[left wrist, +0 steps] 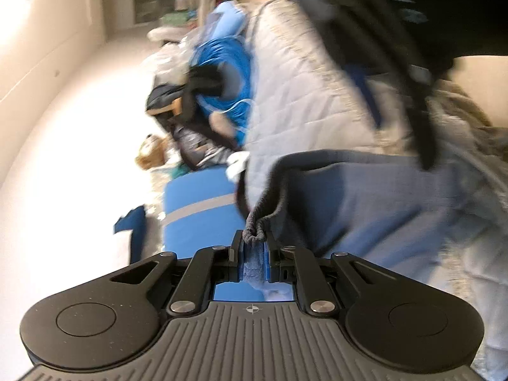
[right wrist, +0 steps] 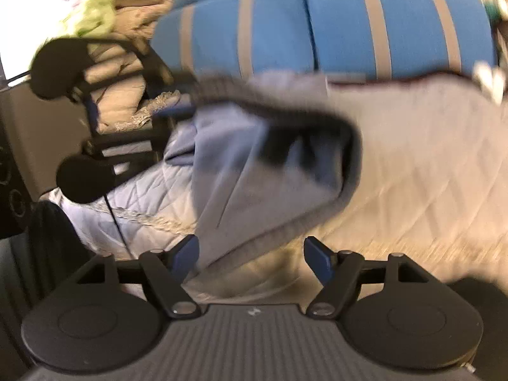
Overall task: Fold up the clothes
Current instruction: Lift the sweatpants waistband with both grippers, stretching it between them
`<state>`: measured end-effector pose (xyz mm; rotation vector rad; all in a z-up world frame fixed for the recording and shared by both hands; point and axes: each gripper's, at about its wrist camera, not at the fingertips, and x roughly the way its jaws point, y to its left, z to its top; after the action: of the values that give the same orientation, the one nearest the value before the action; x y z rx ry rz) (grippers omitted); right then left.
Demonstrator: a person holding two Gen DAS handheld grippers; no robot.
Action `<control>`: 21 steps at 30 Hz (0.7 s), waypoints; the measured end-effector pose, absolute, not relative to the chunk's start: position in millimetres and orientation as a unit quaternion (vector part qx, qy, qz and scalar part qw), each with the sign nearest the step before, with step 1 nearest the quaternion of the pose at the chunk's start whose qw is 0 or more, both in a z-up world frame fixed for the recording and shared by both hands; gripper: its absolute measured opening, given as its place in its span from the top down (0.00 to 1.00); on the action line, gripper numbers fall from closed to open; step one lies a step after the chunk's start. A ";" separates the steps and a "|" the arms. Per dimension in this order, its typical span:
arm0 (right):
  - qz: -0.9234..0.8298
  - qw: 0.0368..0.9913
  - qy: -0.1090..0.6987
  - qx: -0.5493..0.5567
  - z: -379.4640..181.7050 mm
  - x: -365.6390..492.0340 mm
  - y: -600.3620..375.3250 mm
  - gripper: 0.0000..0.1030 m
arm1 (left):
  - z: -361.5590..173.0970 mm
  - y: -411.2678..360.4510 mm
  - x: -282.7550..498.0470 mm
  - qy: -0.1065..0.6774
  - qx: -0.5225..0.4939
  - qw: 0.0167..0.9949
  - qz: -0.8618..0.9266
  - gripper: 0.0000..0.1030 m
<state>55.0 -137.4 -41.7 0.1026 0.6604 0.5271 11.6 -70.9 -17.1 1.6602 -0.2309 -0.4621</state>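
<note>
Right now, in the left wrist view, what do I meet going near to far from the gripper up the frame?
Left gripper shut on the grey garment's ribbed hem → grey garment → quilted bedspread.

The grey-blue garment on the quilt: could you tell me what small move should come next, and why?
Probably close the right gripper on the garment's near hem. The left gripper is already shut on its dark ribbed edge, while the right stands open with the hem lying between its pads, unpinched. Both need a hold before folding over the quilt.
</note>
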 end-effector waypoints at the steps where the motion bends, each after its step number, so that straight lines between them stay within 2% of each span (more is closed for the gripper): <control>1: 0.260 0.902 0.336 0.079 -46.0 58.8 -139.9 0.22 | -13.2 -72.1 12.4 -0.104 0.725 0.652 -0.196 0.90; 5: 0.275 0.863 0.378 0.190 -64.9 71.4 -149.0 0.22 | -1.0 -76.8 13.1 -0.108 0.711 0.671 -0.178 0.90; 8: 0.283 0.849 0.383 0.227 -72.2 75.1 -149.1 0.33 | 6.6 -78.9 12.8 -0.108 0.701 0.684 -0.170 0.90; 11: 0.284 0.841 0.389 0.246 -76.2 75.7 -143.4 0.52 | 13.2 -80.5 12.8 -0.107 0.691 0.697 -0.162 0.90; 12: 0.283 0.839 0.390 0.253 -77.3 75.6 -141.4 0.68 | 16.2 -81.0 14.1 -0.107 0.686 0.702 -0.159 0.90; 13: 0.282 0.837 0.391 0.258 -78.4 75.5 -139.7 0.90 | 19.2 -81.3 15.6 -0.107 0.680 0.708 -0.154 0.90; 14: 0.278 0.840 0.389 0.257 -77.8 74.8 -138.2 0.98 | 22.2 -81.6 17.2 -0.106 0.675 0.715 -0.150 0.90; 21: 0.220 0.886 0.334 0.235 -47.4 60.1 -165.5 1.00 | 56.8 -85.1 28.5 -0.101 0.634 0.756 -0.127 0.90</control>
<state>60.1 -165.5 -47.4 0.4888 0.6948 0.4574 28.5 -85.1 56.8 1.3826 -0.2195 -0.2765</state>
